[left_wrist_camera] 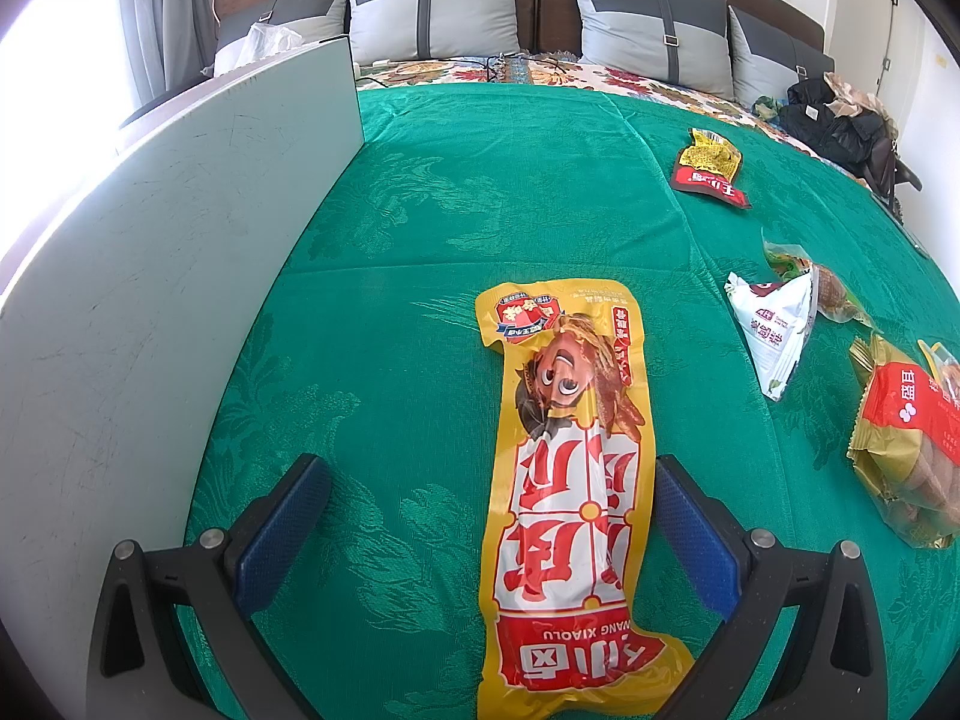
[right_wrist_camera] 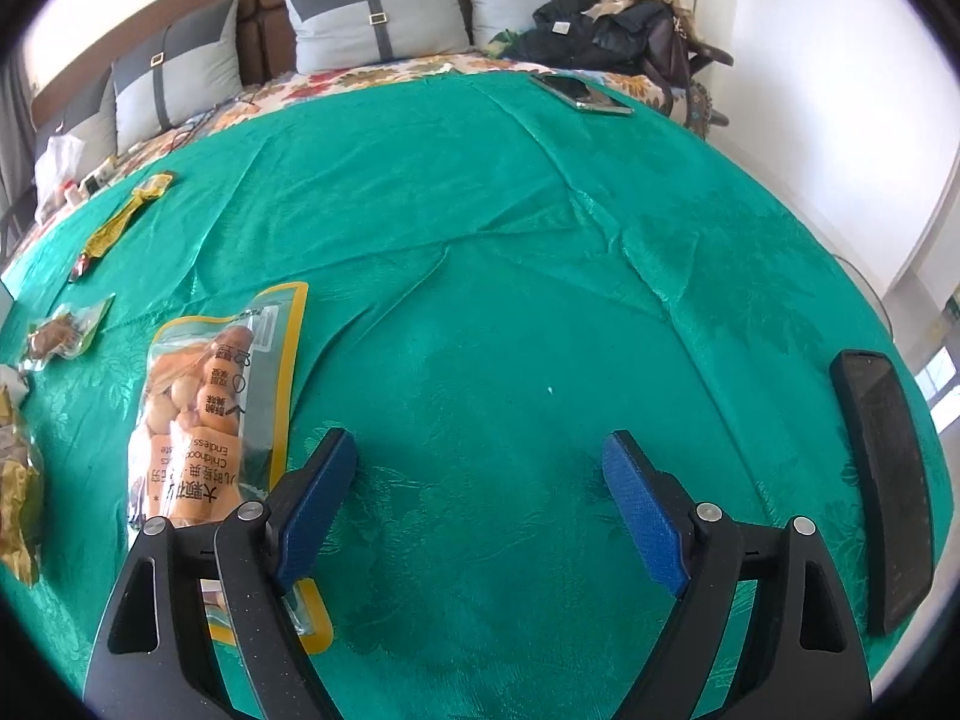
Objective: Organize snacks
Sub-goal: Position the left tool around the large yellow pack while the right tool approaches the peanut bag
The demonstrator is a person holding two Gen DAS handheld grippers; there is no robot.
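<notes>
On the green-covered bed (left_wrist_camera: 480, 180), a limp, slippery yellow pouch (left_wrist_camera: 570, 480) is being straddled mid-length by released left tongs (left_wrist_camera: 492, 516); right tongs (right_wrist_camera: 480, 498) are being held released, empty.

left gripper (left_wrist_camera: 492, 504) stood wide open over green cloth (left_wrist_camera: 510, 180) | long yellow snack packet (left_wrist_camera: 570, 480) lay flat between its fingers, pads apart from it | white board (left_wrist_camera: 150, 276) at left | small yellow-red packet (left_wrist_camera: 711, 168), white packet (left_wrist_camera: 774, 330), red-gold packet (left_wrist_camera: 906, 444) at right
</notes>
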